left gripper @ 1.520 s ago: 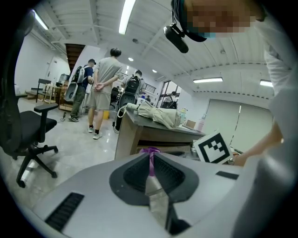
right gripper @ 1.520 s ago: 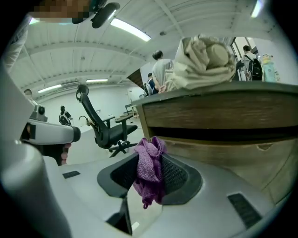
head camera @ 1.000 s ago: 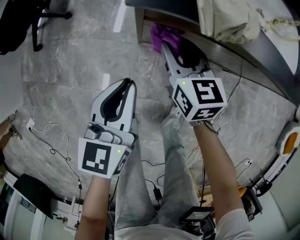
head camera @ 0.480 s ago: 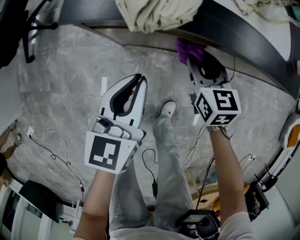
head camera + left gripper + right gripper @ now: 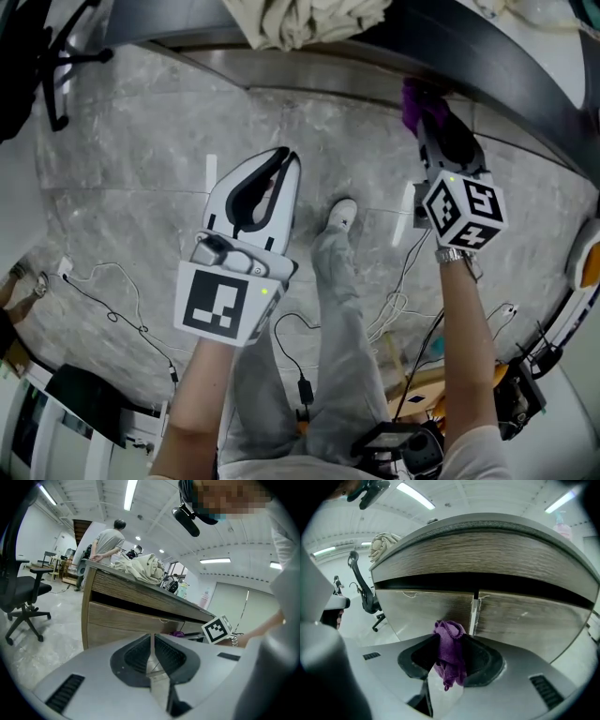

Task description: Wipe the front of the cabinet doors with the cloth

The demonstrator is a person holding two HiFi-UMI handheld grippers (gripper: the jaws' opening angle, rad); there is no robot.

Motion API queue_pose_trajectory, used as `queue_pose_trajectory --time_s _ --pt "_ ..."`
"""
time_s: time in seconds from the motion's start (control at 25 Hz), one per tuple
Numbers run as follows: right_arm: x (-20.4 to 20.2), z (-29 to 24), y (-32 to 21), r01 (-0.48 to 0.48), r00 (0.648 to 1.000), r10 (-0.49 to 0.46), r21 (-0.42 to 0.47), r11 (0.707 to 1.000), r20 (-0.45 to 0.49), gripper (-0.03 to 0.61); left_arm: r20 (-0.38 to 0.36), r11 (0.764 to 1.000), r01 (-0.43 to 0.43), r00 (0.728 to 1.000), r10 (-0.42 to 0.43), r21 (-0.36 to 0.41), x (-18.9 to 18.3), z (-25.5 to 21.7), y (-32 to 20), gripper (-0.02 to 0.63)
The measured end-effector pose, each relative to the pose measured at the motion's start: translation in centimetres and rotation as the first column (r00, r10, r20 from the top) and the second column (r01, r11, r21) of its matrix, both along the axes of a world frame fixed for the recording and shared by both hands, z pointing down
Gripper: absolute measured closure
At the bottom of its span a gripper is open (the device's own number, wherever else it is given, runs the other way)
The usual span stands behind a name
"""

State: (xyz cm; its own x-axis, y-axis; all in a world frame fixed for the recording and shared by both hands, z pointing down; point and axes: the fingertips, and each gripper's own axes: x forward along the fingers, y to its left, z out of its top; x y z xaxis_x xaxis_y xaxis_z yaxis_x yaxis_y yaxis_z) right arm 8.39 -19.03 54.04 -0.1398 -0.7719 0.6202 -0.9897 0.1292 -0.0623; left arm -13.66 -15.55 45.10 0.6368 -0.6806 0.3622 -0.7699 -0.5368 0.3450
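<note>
Cabinet doors (image 5: 426, 613) sit under the desk's (image 5: 487, 550) front edge: two wood-grain panels, a vertical seam (image 5: 475, 616) between them, a dark gap above.

Left side first. My left gripper (image 5: 152, 638) has its jaws pressed together with nothing between them. Head view puts it over the floor (image 5: 122, 169), well apart from the cabinet; idle, I judge. Beige bundle (image 5: 309, 21) lies on the desk near its front edge, not part of the job.

Right side. Right gripper (image 5: 451, 641) is clamped on the purple cloth (image 5: 449, 660), which bunches up above the jaw tips and hangs a little below them. Cloth is at the upper part of the left door (image 5: 412, 604), just beside the seam. Whether it presses on the panel or stops just short, I cannot tell.

Progress: neither door shows a wet streak or any mark of wiping, so I cannot read off what is done. My judgement: the wipe is in hand near the seam; right door (image 5: 529, 620) and the lower parts of both are left to cover.
</note>
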Motion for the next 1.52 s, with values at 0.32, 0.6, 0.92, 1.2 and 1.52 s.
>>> queue_pose_trajectory --time_s 0.32,0.6,0.92,1.2,1.52 --pt "-12.1 4.2 1.5 0.126 0.991 -0.121 -0.077 0.989 0.063 0.425 0.045 1.000 0.011 0.999 -0.011 -0.016 -7.4 1.2 -0.2 0.598" --pt "-23.9 8.5 -1.3 0.211 0.966 -0.185 -0.135 0.968 0.182 0.423 0.057 0.998 0.047 0.997 -0.045 -0.030 -13.9 2.0 0.0 0.598" --pt "-29.6 11.7 -6.1 0.188 0.966 -0.148 -0.179 0.966 0.211 0.424 0.032 0.993 0.111 0.993 -0.110 -0.047 -18.6 2.8 0.5 0.598" --pt "-26.9 11.7 -7.1 0.087 0.972 -0.045 -0.175 0.981 0.231 0.423 0.072 0.985 0.160 0.985 -0.155 -0.062 -20.7 4.2 0.1 0.598" --pt "-18.1 10.8 -5.3 0.048 0.985 -0.014 -0.189 0.981 0.174 0.423 0.044 0.988 0.137 0.990 -0.135 -0.068 -14.8 3.9 0.4 0.598"
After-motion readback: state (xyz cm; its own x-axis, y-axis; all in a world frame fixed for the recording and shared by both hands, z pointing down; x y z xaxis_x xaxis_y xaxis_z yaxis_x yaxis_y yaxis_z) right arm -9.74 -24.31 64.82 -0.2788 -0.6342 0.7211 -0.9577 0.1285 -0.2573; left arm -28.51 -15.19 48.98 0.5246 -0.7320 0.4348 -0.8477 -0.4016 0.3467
